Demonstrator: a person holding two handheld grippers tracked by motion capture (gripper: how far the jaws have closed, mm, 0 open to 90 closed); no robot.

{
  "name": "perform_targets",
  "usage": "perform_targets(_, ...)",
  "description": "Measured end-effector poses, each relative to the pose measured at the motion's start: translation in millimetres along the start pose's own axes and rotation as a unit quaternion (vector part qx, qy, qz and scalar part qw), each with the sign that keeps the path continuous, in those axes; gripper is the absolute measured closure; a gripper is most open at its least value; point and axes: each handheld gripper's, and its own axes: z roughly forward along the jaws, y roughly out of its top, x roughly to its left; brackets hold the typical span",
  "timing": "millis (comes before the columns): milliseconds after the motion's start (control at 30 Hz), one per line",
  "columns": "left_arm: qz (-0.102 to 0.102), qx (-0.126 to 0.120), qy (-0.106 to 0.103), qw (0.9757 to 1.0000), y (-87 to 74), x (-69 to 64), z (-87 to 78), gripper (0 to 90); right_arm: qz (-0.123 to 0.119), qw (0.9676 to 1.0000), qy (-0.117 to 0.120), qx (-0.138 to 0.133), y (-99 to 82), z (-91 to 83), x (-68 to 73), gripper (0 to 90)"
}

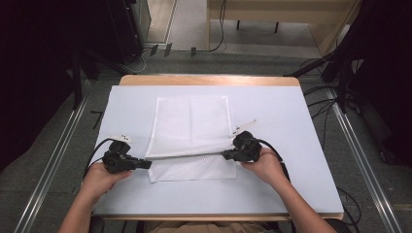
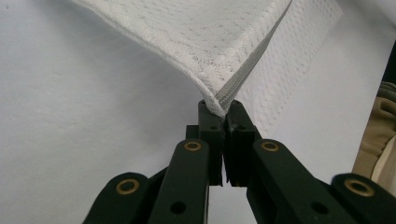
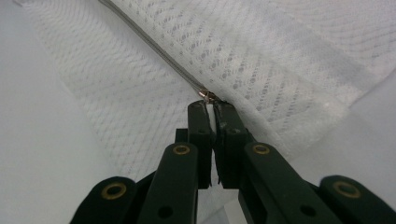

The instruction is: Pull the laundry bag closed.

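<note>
High view: a white mesh bag (image 1: 191, 127) is laid flat in the middle of the counter (image 1: 291, 126), which is covered in a pale sheet. Its near zipper edge (image 1: 187, 156) is lifted off the surface and pulled into a straight line between the two grippers, with a strip of the mesh left lying on the counter below that line.

In the left gripper view, the corner of the bag, right at the end of the grey zipper tape (image 2: 245, 70), is pinched between the jaws of the left gripper (image 2: 223, 108), which are closed tight on it. In the right gripper view, the right gripper (image 3: 211, 106) is clamped shut too, with the small metal zipper pull (image 3: 207, 96) seen right at the tips and something thin and white caught between the jaws. Whether the metal slider itself is gripped can't really be told.

Both grippers are held low near the front of the counter, at opposite ends of the zipper.
</note>
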Motion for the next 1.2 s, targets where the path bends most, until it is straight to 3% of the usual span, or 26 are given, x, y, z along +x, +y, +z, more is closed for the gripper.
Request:
perform_targets(667, 0.002, 0.008, -0.014, 0.9999, 0.1, -0.1, 0.8, 88.3, 0.011, 0.9999, 0.005, -0.007, -10.7, -11.2, -5.6, 88.1)
perform_targets(1067, 0.006, 0.005, -0.006, 1.0000, 0.4, -0.4, 0.9, 88.2, 0.013, 0.9999, 0.004, -0.007, -11.4, -12.5, -7.1, 88.1)
perform_targets(1200, 0.012, -0.006, -0.006, 0.9999, 0.4, -1.5, -0.3, 87.8, 0.012, 0.9999, 0.003, -0.005, -11.8, -10.8, -6.8, 87.9)
